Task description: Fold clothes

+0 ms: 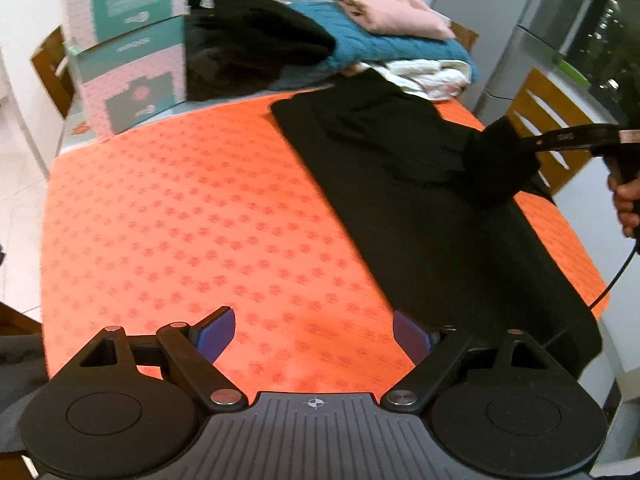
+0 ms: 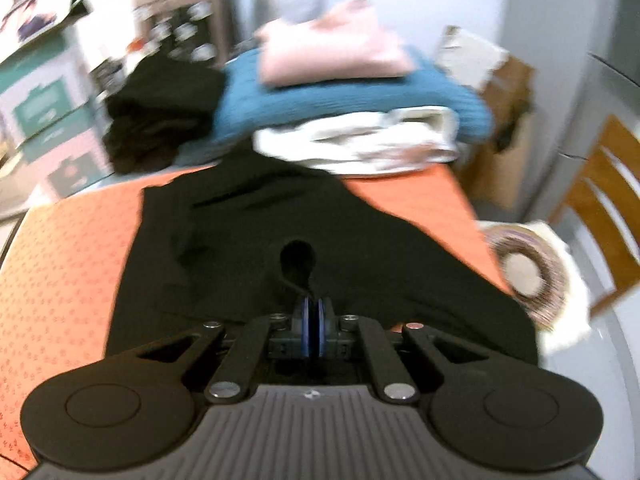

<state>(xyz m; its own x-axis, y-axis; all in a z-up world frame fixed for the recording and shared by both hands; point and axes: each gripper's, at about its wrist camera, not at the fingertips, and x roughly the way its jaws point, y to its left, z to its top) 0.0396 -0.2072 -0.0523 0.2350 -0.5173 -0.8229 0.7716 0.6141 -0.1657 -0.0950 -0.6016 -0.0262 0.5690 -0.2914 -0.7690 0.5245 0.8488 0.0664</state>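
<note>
We see the right gripper (image 2: 314,312) clamped on a raised fold of the black garment (image 1: 420,184). Left gripper (image 1: 314,334) spread wide, empty, over the orange tablecloth (image 1: 180,208). Garment lies along the table's right side; folded stack (image 1: 400,40) behind it.

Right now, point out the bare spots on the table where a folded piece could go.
The tablecloth is bare between the boxes, the black garment and the near edge. The far end is crowded with the clothes pile.
</note>
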